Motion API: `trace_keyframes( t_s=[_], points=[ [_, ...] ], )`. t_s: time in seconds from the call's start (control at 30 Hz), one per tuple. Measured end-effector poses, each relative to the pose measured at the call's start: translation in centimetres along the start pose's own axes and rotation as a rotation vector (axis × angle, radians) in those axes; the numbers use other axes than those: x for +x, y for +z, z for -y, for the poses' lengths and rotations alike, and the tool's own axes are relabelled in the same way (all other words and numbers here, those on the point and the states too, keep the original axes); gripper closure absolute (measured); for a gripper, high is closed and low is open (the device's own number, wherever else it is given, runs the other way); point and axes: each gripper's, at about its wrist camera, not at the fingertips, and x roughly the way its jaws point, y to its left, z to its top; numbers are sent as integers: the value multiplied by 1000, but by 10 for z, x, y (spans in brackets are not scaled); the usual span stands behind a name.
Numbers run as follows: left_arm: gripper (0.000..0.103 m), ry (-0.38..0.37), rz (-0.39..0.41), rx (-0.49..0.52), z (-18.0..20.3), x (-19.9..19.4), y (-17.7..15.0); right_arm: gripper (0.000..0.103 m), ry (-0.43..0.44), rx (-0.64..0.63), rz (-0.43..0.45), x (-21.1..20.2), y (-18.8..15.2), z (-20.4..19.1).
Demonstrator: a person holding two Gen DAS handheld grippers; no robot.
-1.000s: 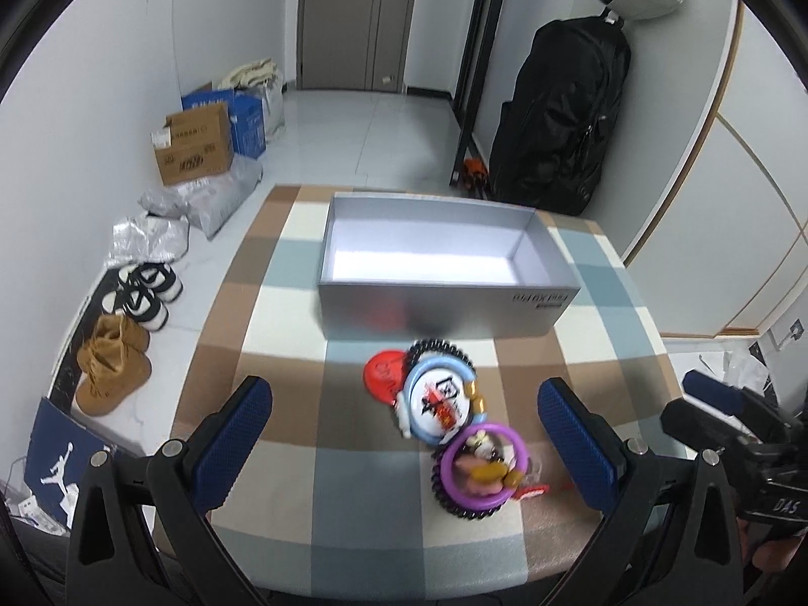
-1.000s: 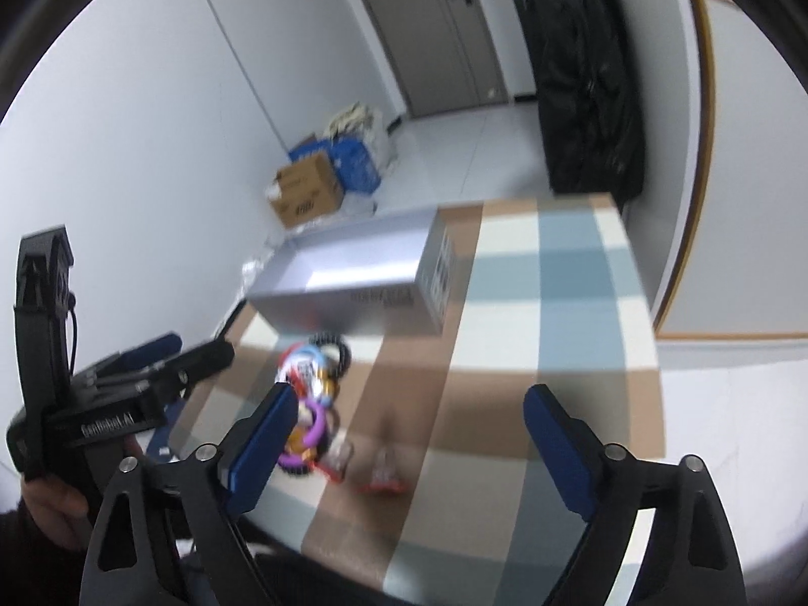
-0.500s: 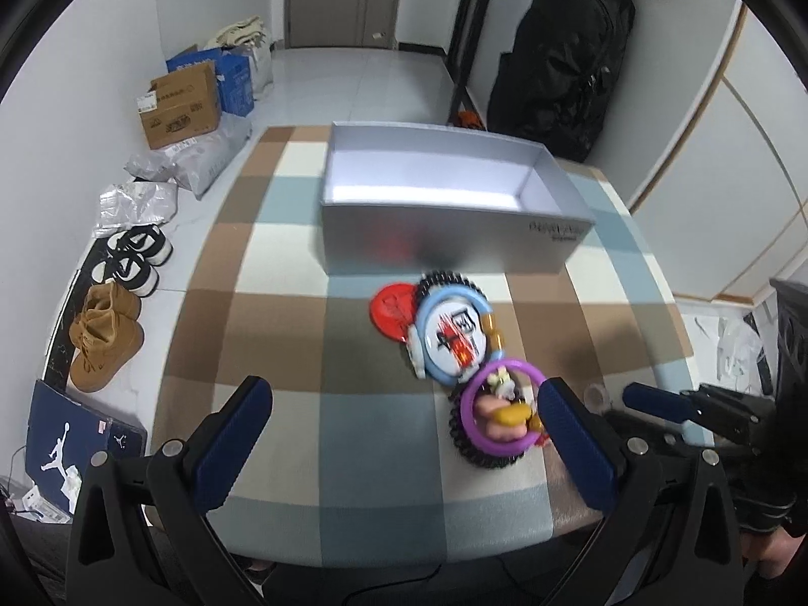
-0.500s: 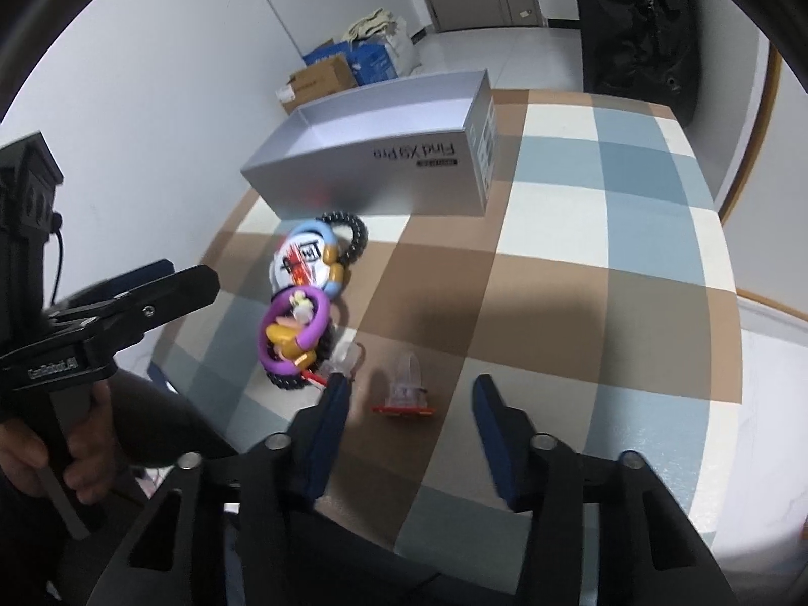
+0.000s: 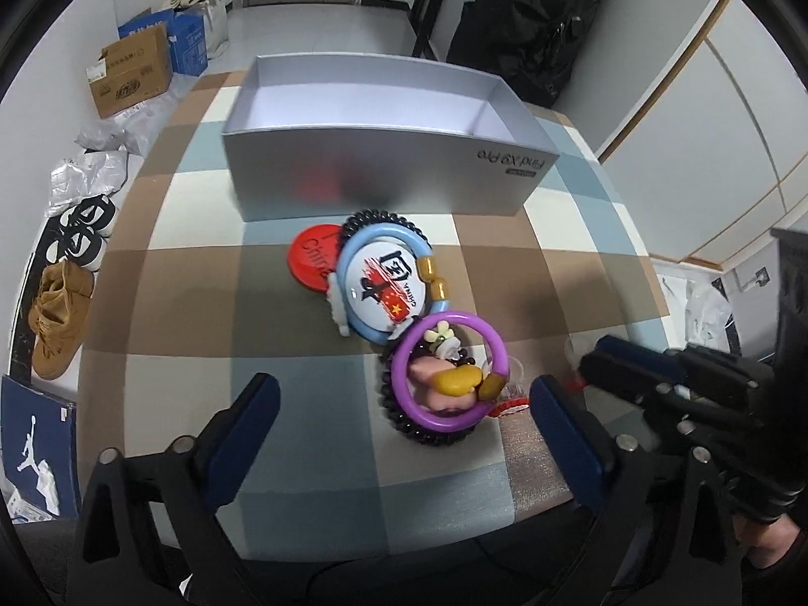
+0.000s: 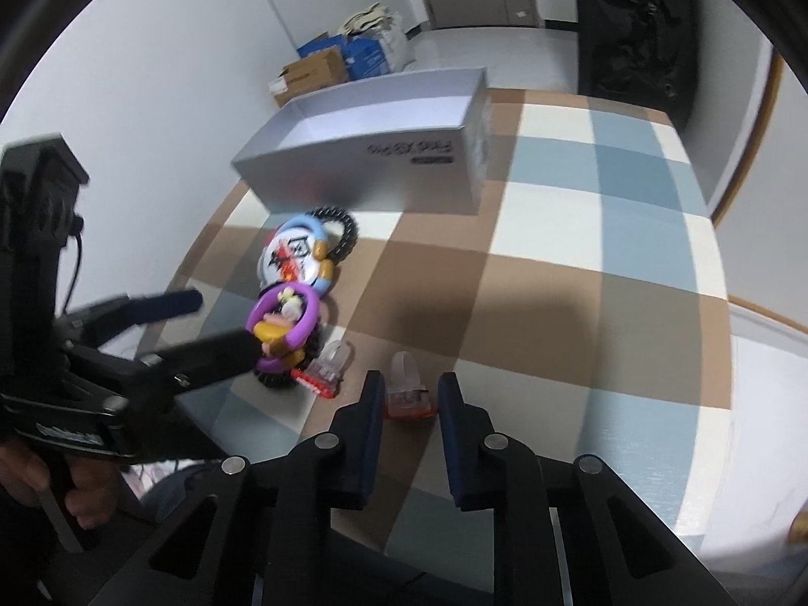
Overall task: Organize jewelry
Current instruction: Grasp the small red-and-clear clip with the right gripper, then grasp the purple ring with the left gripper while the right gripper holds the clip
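My right gripper (image 6: 406, 394) points down at the checked table, jaws closing, pads against a small clear clip with a red base (image 6: 406, 389). A second clear clip (image 6: 328, 363) lies just to its left. My left gripper (image 5: 401, 386) hangs open over the jewelry pile, jaws closing slightly and touching nothing. Its fingers straddle a purple ring (image 5: 454, 317) that lies on a black beaded band. Beyond lie a blue bangle around a white badge (image 5: 384, 283), a red disc (image 5: 308, 262) and a black coil tie (image 5: 373, 217). Behind them stands an open silver box (image 5: 379, 177).
The table's near edge (image 5: 404, 540) runs just under both grippers. On the floor at the left are shoes (image 5: 60, 313), bags and a cardboard box (image 5: 131, 76). A black bag (image 5: 535, 25) leans against the far wall.
The right jaws went from wide apart to narrow around the clear clip. Both grippers tipped downward and sank toward the table; the left one now sits over the purple ring.
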Motion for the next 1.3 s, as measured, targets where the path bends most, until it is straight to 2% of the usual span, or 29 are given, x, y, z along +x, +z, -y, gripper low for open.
trace_keyframes(
  t_s=[0.1, 0.2, 0.27, 0.3, 0.33, 0.37, 0.4, 0.43, 0.57, 0.8, 0.83, 0.9, 0.97, 1.2, 1.3],
  points=[
    [9, 5, -16, 0, 4, 5, 1, 83, 2, 32, 21, -5, 3, 7],
    [17, -9, -35, -6, 3, 9, 1, 83, 6, 51, 29, -8, 5, 10],
    [27, -15, -50, -4, 1, 11, 1, 84, 8, 49, 28, -9, 4, 9],
    [32, -15, -56, -3, 2, 12, 2, 98, 8, 45, 28, -11, 3, 8],
    [36, -16, -51, -1, 2, 12, 2, 103, 8, 43, 25, -10, 3, 9],
    [40, -32, -54, 0, 2, 11, 3, 101, 5, 45, 18, -9, 3, 10],
    [49, -44, -58, -5, 2, 11, 3, 101, 2, 54, 14, -8, 3, 12],
    [52, -59, -60, -14, 2, 11, 3, 101, 1, 61, 11, -8, 3, 14],
    [52, -56, -59, -10, 4, 11, 3, 102, 4, 80, 9, -7, 3, 18],
    [59, -97, -52, -43, 0, 7, 5, 97, 47, 80, 25, -11, 4, 15],
    [59, -98, -51, -41, -1, 6, 4, 95, 47, 73, 26, -11, 4, 13],
    [59, -100, -51, -43, -1, 6, 4, 79, 45, 62, 15, -7, 5, 12],
    [60, -102, -50, -44, -1, 5, 3, 74, 42, 57, 2, -3, 5, 11],
    [60, -121, -36, -46, -1, -2, 4, 74, -5, 39, -33, 10, 4, 10],
    [60, -134, -31, -53, -1, -4, 4, 80, -20, 16, -40, 13, 3, 6]
  ],
)
